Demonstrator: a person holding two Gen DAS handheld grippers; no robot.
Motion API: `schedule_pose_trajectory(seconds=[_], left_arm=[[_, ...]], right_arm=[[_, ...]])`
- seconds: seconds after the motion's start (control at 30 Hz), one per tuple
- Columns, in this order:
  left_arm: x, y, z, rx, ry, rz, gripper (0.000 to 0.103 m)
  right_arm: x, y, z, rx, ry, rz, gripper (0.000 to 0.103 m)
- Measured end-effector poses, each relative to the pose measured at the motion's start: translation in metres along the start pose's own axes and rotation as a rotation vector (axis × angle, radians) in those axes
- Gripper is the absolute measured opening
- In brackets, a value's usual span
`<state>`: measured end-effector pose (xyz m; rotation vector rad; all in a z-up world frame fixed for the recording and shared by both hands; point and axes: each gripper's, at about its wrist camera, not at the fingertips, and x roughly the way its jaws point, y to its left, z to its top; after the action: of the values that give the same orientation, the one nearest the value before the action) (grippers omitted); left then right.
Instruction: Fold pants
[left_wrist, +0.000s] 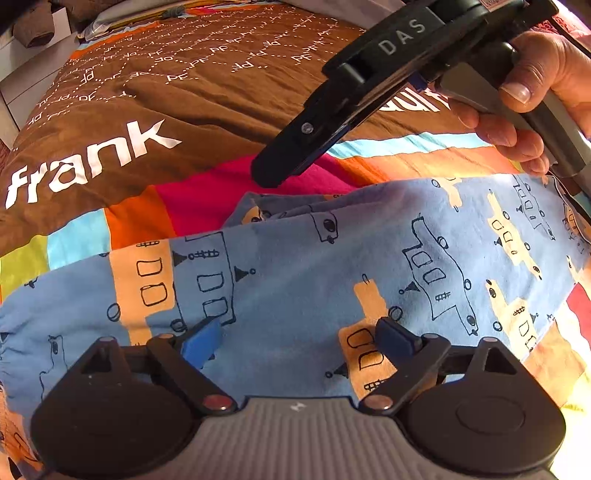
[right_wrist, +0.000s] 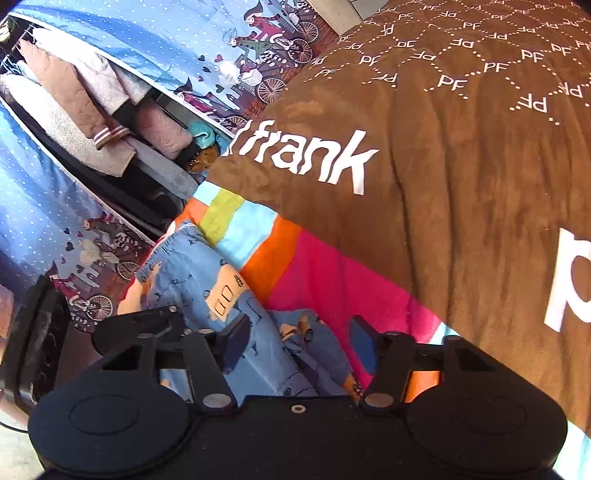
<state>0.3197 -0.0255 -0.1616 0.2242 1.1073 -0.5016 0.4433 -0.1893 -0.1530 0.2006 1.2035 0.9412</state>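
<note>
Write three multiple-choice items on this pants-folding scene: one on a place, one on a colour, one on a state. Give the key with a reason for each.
1. Where do the pants lie?
A. on a bare floor
B. on the bedspread
C. in a drawer

2. What is the pants' main colour?
A. blue
B. green
C. black

3. How does the left gripper stand?
A. shut on the pants
B. shut on nothing
C. open above the pants

Key: 1 B, the striped and brown bedspread shows all around the pants. 2 A, the cloth is blue with tan and dark drawings. 3 C, the blue pads stand wide apart with flat cloth showing between them.
</note>
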Motion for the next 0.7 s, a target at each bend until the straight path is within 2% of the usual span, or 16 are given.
schedule_pose_trajectory(seconds=[0.07, 0.17, 0.37, 0.53, 0.6, 0.63, 0.7], left_arm=[[0.000, -0.001, -0.001, 0.001, -0.004, 0.003, 0.095], [0.000, -0.002, -0.002, 0.000, -0.008, 0.007, 0.095], [0.000, -0.003, -0.002, 0.012, -0.014, 0.009, 0.096], [-0.011, 0.000, -0.007, -0.005, -0.041, -0.045, 0.091], [-0.011, -0.003, -0.012, 0.017, -0.030, -0.042, 0.091], [-0.011, -0.005, -0.015, 0.034, -0.029, -0.040, 0.091], [-0.011, -0.008, -0.020, 0.059, -0.033, -0.033, 0.093]], right_arm=[[0.004, 0.001, 0.001, -0.013, 0.020, 0.019, 0.037], [0.010, 0.007, 0.002, -0.046, 0.046, 0.035, 0.031], [0.024, 0.003, 0.003, -0.039, 0.077, 0.037, 0.029], [0.036, -0.012, 0.001, 0.056, 0.095, 0.084, 0.029], [0.036, -0.018, 0.000, 0.114, 0.078, 0.134, 0.013], [0.035, -0.021, 0.000, 0.134, 0.071, 0.153, 0.008], [0.033, -0.024, -0.001, 0.150, 0.060, 0.170, 0.008]])
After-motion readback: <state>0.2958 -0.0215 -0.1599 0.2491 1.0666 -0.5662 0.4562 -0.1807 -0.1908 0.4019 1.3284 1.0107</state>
